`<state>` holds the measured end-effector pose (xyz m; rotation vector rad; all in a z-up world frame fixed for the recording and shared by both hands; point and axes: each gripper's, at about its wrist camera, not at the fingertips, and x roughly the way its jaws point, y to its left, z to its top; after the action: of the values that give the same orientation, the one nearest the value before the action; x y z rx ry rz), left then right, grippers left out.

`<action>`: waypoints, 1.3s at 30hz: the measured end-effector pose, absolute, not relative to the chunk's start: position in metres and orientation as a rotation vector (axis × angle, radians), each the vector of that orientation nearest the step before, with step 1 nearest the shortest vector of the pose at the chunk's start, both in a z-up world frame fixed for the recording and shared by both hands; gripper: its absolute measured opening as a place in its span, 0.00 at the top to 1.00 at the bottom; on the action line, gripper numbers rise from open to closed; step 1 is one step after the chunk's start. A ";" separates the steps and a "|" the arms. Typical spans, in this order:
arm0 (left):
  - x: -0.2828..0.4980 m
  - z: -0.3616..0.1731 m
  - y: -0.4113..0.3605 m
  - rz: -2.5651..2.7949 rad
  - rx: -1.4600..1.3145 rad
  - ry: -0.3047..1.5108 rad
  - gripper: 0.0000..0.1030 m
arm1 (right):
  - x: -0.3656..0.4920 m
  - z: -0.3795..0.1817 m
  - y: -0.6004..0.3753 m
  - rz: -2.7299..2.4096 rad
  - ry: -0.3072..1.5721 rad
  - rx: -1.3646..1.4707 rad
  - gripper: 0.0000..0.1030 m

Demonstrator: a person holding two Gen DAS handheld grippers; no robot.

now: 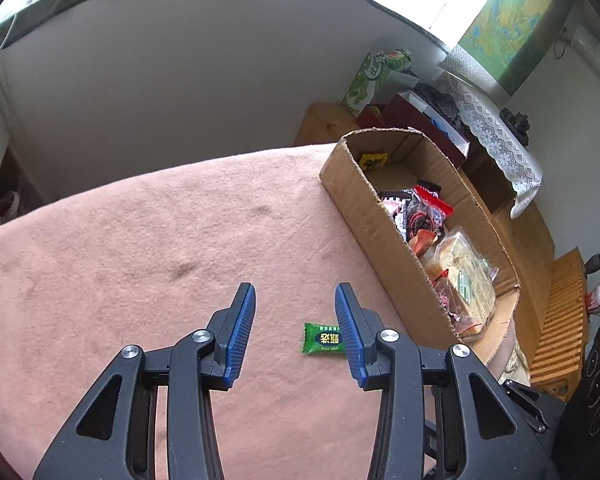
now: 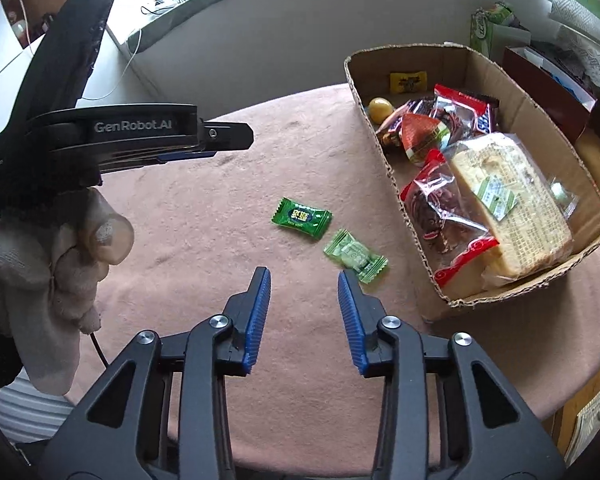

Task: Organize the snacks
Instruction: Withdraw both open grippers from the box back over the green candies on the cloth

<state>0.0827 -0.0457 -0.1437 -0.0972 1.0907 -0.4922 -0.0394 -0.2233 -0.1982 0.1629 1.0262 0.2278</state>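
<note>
A dark green candy [image 1: 320, 338] lies on the pink cloth between my left gripper's [image 1: 295, 292] fingers, partly hidden behind the right finger. The pads do not touch it and the gripper is open. In the right wrist view the same dark green candy [image 2: 302, 218] and a light green candy [image 2: 356, 256] lie just ahead of my open right gripper [image 2: 303, 276], the light one by its right fingertip. The left gripper [image 2: 236, 140], held by a gloved hand [image 2: 60, 248], hovers at the left. A cardboard box [image 2: 500, 296] to the right holds a bread pack [image 2: 512, 200] and several wrapped snacks.
The pink cloth [image 1: 140, 240] covers a round table whose edge curves off behind and to the right. Behind the cardboard box [image 1: 364, 216] stand a green carton [image 1: 366, 80], a dark red box [image 1: 412, 116] and wooden furniture [image 1: 560, 320]. A white wall runs behind.
</note>
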 end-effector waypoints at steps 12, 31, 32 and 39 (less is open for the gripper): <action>0.074 -0.171 -0.102 -0.715 0.045 1.167 0.85 | -0.060 -0.207 -0.242 0.158 1.064 0.218 0.66; 0.046 -0.202 -0.140 -0.893 0.092 1.316 0.94 | -0.075 -0.195 -0.267 0.085 1.068 0.246 0.66; 0.045 -0.202 -0.137 -0.894 0.100 1.314 0.95 | -0.075 -0.195 -0.266 0.088 1.070 0.245 0.66; 0.036 -0.201 -0.089 -0.842 0.124 1.295 0.96 | -0.069 -0.198 -0.255 0.121 1.077 0.231 0.66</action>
<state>0.0361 -0.0891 -0.2006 0.1237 1.2953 -0.8420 -0.0690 -0.2549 -0.1980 0.2309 1.0772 0.1206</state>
